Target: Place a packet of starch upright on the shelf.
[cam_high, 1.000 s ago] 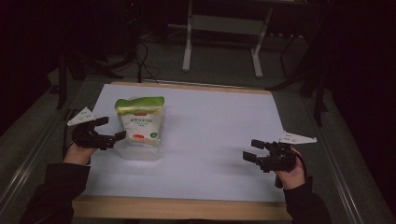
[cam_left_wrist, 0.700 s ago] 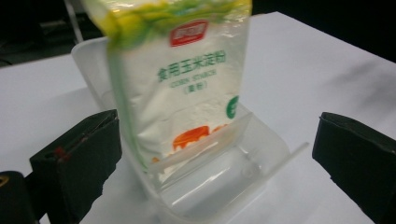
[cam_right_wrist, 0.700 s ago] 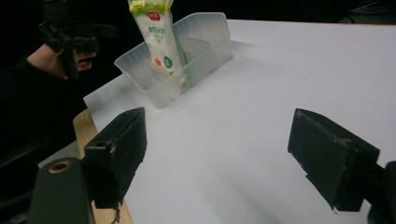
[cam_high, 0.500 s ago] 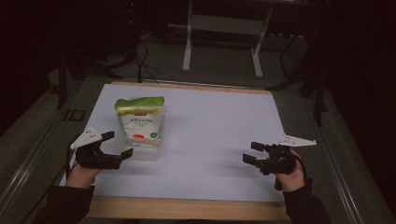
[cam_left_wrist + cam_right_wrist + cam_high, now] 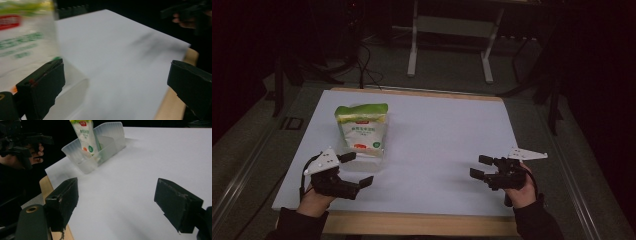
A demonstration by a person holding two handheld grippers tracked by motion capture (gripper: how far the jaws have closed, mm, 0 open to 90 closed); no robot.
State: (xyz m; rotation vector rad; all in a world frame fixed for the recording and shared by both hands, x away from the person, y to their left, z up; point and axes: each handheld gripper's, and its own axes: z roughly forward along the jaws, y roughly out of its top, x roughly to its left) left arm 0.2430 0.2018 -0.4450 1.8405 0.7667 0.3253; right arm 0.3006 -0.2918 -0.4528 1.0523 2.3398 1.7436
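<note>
A green-and-white bag [image 5: 361, 127] stands upright in a clear plastic bin [image 5: 364, 164] on the left of the white board [image 5: 442, 130]. My left gripper [image 5: 358, 169] is open just in front of the bin, near the board's front edge, holding nothing. In the left gripper view the bag [image 5: 20, 42] and the bin's wall [image 5: 72, 96] sit blurred behind the left jaw of that gripper [image 5: 115, 82]. My right gripper [image 5: 479, 166] rests open at the front right, far from the bin. Its own view [image 5: 117, 200] shows the bag [image 5: 87, 137] and the bin [image 5: 105, 147] ahead.
The board lies on a wooden table whose edge [image 5: 412, 222] shows at the front. Dark floor, cables and the white legs of a stand [image 5: 414, 47] lie beyond the far edge. The other hand's gripper [image 5: 20, 140] appears at the upper left of the right gripper view.
My left gripper has drawn back toward the front edge and swung right, from beside the bin's left side to in front of it. The right gripper has stayed put.
</note>
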